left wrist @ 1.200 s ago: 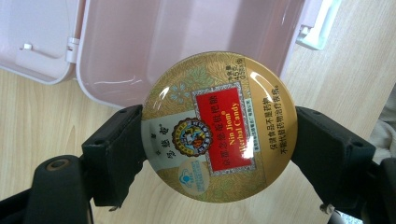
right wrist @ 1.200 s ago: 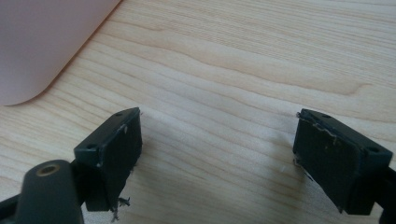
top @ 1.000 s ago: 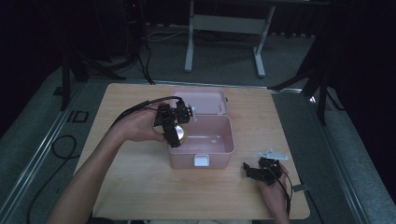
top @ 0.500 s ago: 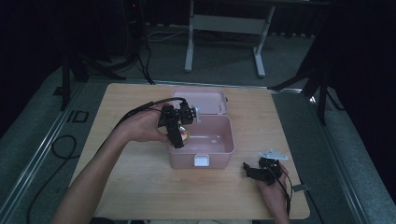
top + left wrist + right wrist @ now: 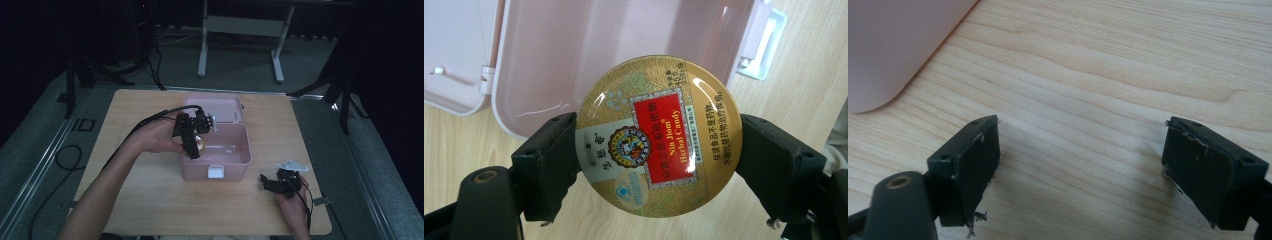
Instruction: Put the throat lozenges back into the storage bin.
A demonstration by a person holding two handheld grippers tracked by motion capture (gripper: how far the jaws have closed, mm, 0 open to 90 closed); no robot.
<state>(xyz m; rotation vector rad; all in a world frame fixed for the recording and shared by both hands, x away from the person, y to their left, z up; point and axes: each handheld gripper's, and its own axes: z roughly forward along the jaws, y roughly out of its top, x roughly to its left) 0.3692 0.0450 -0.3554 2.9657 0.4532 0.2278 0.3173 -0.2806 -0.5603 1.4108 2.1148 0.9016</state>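
Gripping a candy tin (image 5: 658, 137), left tongs (image 5: 192, 142) hover above the wooden table (image 5: 150, 200); right tongs (image 5: 1080, 165) open.

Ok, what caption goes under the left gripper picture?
Left gripper holding a round candy tin over the open pink box.

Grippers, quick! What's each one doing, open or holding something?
Left gripper: closed on the round candy tin, above the open pink box.
Right gripper: open, holding nothing, over the wooden table.
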